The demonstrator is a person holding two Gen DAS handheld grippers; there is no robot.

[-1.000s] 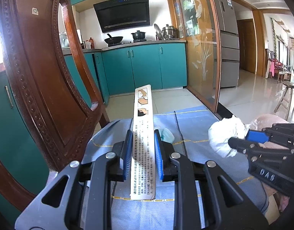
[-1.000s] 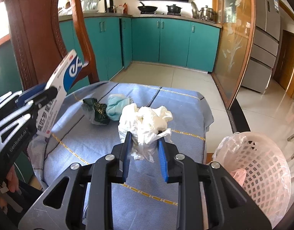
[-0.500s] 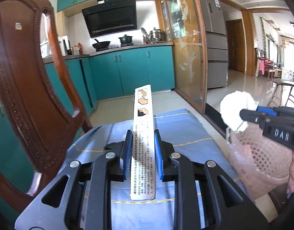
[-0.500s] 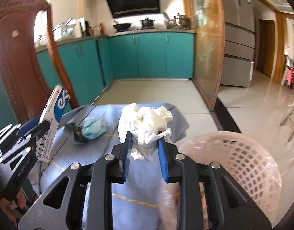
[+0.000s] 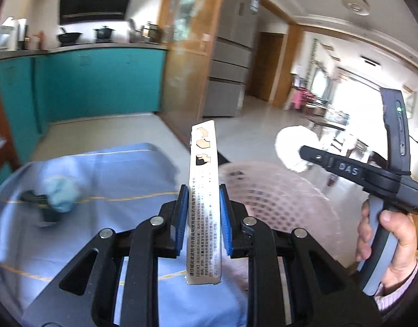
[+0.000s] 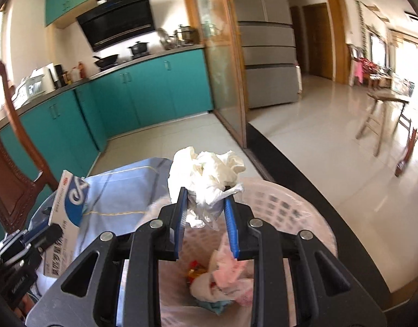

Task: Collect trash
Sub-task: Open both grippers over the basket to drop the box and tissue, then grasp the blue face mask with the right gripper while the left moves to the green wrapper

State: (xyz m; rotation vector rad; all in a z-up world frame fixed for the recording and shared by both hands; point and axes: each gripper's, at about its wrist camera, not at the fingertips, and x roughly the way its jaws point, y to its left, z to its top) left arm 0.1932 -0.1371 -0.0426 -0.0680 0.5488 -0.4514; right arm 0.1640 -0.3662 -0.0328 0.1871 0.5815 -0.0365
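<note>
My left gripper (image 5: 202, 218) is shut on a flat white medicine box (image 5: 204, 190) held on edge over the table's blue cloth (image 5: 108, 169). My right gripper (image 6: 206, 212) is shut on a crumpled white tissue wad (image 6: 206, 174) and hangs above the pink mesh trash basket (image 6: 285, 207), which holds several scraps inside. In the left wrist view the right gripper (image 5: 304, 154) and its tissue wad (image 5: 290, 147) show at right over the basket (image 5: 266, 190), with a hand (image 5: 394, 242) on the handle. The box (image 6: 68, 207) shows at left in the right wrist view.
A light blue wad beside a dark crumpled wrapper (image 5: 55, 199) lies on the cloth at left. A carved wooden chair (image 6: 7, 169) stands at the table's left. Teal kitchen cabinets (image 6: 143, 90) and a glass partition (image 6: 222, 62) lie beyond; tiled floor stretches right.
Both grippers have swung to the right, from over the cloth toward the basket. The tissue wad now hangs over the basket's mouth. The box stays clamped, and the chair has slid out of the left view.
</note>
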